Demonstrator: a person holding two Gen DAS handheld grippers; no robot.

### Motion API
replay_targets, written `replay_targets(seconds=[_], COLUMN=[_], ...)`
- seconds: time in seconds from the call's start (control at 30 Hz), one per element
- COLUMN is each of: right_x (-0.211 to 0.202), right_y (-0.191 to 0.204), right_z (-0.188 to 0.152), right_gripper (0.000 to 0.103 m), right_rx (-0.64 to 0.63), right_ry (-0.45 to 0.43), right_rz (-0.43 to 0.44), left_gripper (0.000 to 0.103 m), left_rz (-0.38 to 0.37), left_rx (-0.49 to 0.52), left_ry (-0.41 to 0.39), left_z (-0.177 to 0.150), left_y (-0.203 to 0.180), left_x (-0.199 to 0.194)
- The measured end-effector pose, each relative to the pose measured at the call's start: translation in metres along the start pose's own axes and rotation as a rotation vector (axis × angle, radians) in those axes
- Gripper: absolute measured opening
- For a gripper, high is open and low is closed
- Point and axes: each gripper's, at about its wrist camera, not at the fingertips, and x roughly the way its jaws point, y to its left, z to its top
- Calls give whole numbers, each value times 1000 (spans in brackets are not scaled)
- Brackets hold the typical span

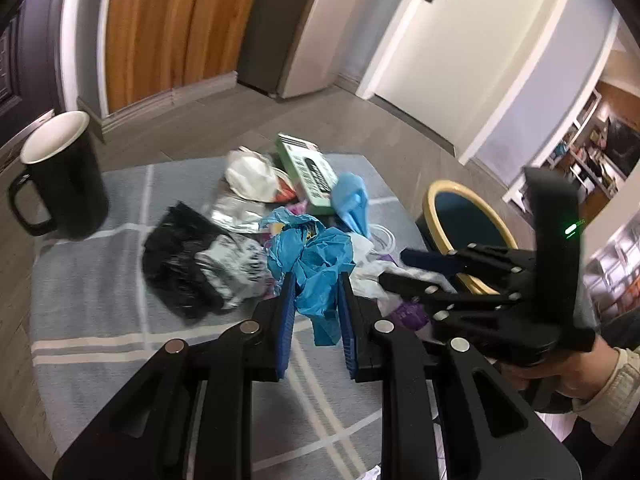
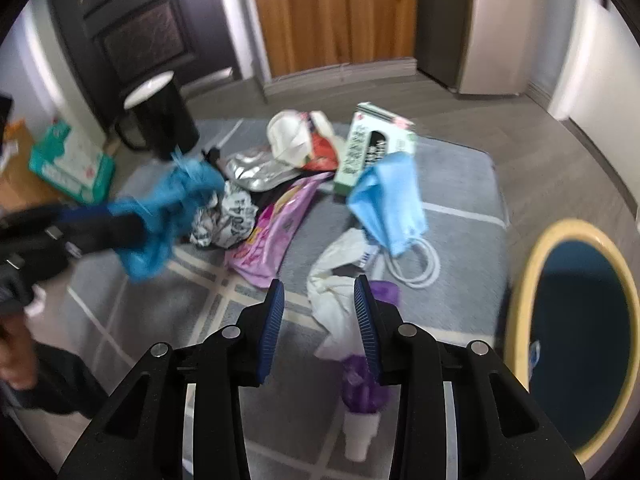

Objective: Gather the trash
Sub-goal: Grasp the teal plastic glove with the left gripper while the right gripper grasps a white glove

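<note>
Grey checked rug (image 1: pixel 100 312) strewn with litter beside a yellow-rimmed bin (image 2: pixel 520 280): left gripper (image 1: pixel 316 304) jaws pinch crumpled blue plastic (image 1: pixel 312 264) lifted for binning, right gripper (image 2: pixel 320 320) jaws gape around a white wrapper (image 2: pixel 336 304)

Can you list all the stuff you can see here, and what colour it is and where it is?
blue plastic bag: one, blue, clamped in left tool
mug: one, black, white inside, far left
carton: one, green and white, back of pile
face mask: one, light blue, beside carton
pink packet: one, pink, mid pile
white wrapper: one, white, between right tool's pads
bin: one, yellow rim, dark inside, right
mat: one, grey, underneath
left tool: black, blue pads
right tool: black, blue pads
</note>
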Motion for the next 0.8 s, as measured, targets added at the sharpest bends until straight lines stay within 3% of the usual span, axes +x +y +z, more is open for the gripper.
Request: replay_targets(seconds=[0.43,0.53,0.63,0.8], right_x=[54,56,54,33], right_y=[29,30,25,19], right_z=[-8,-13,-13,-8], right_gripper=[38,28,10,5], right_rx=[-182,-196,-172,-113], right_ry=[104,96,90,34], right_rz=[-158,-152,-143,-59], left_gripper=[20,20,20,20], left_rz=[22,17,16,15], left_rx=[-84,-88,-86,-80], left_ry=[-27,-30,-31,-30], left_z=[-4,-5,-6,-5], left_y=[36,37,34,31], left_x=[-14,-14,-15,-14])
